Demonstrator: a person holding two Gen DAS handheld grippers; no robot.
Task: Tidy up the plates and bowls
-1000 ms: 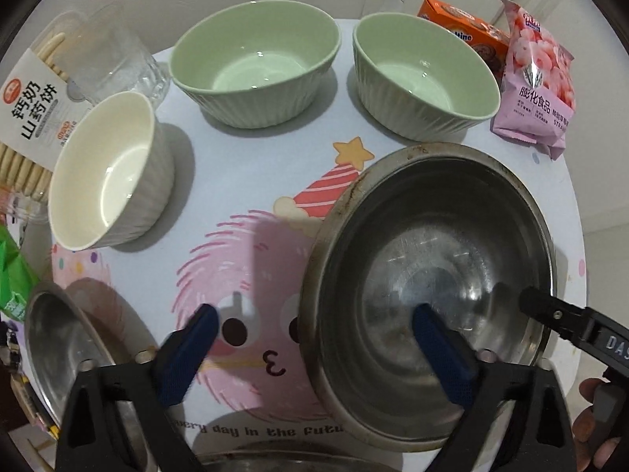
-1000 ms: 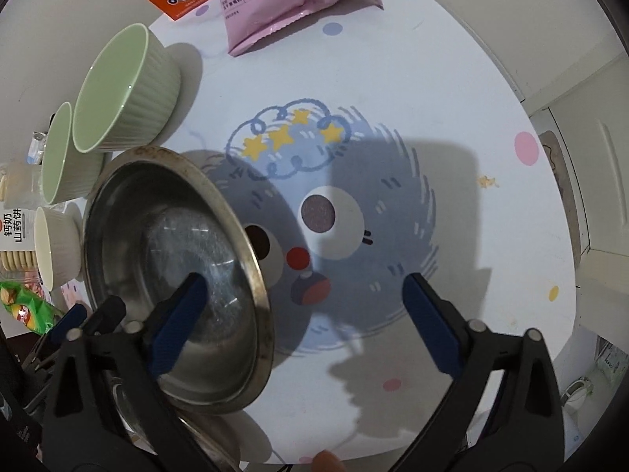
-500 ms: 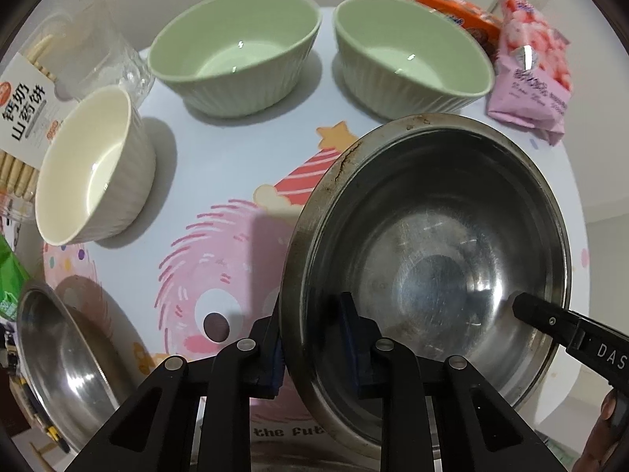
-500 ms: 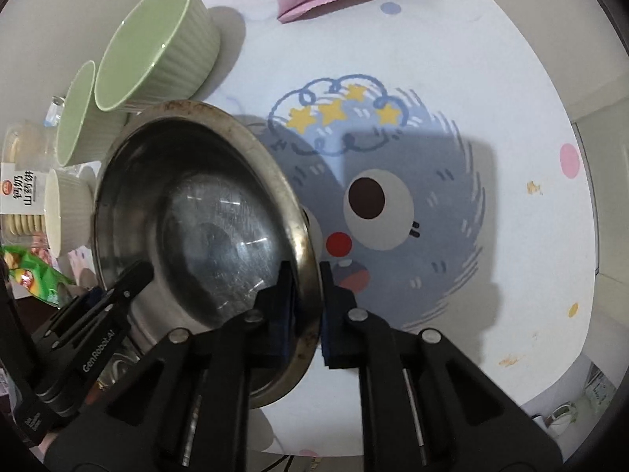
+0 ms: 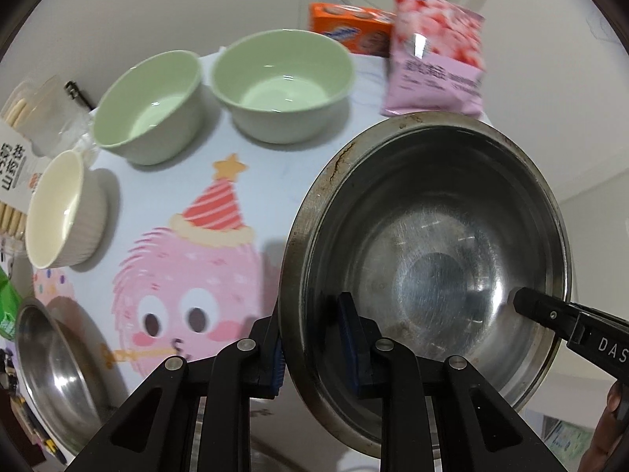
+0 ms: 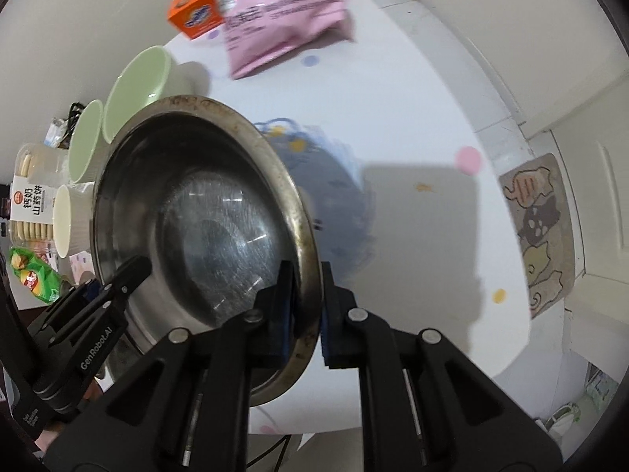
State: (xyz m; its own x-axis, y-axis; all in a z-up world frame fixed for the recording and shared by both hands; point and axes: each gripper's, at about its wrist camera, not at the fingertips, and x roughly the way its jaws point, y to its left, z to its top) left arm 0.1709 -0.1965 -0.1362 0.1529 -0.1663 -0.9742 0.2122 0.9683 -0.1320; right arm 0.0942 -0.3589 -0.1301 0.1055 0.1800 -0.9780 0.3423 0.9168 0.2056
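A large steel bowl [image 5: 432, 244] hangs lifted above the table, held from both sides. My left gripper [image 5: 314, 338] is shut on its left rim, blue pads pinching the wall. My right gripper [image 6: 304, 306] is shut on the opposite rim of the steel bowl [image 6: 204, 212]. Two green bowls [image 5: 149, 102] [image 5: 281, 82] stand at the back of the table, with a cream bowl [image 5: 63, 208] at the left. A second steel bowl [image 5: 51, 365] sits at the table's near left edge.
A pink snack bag [image 5: 436, 51] and an orange box [image 5: 346, 27] lie at the back right. A biscuit pack [image 5: 15, 149] and a green packet [image 6: 35, 275] crowd the left side. The round table [image 6: 412, 90] has a cartoon cloth; a floor mat [image 6: 538, 220] lies beyond.
Both grippers closed on opposite rims of the large steel bowl and lifted it off the table; the table contents now sit farther away in both views.
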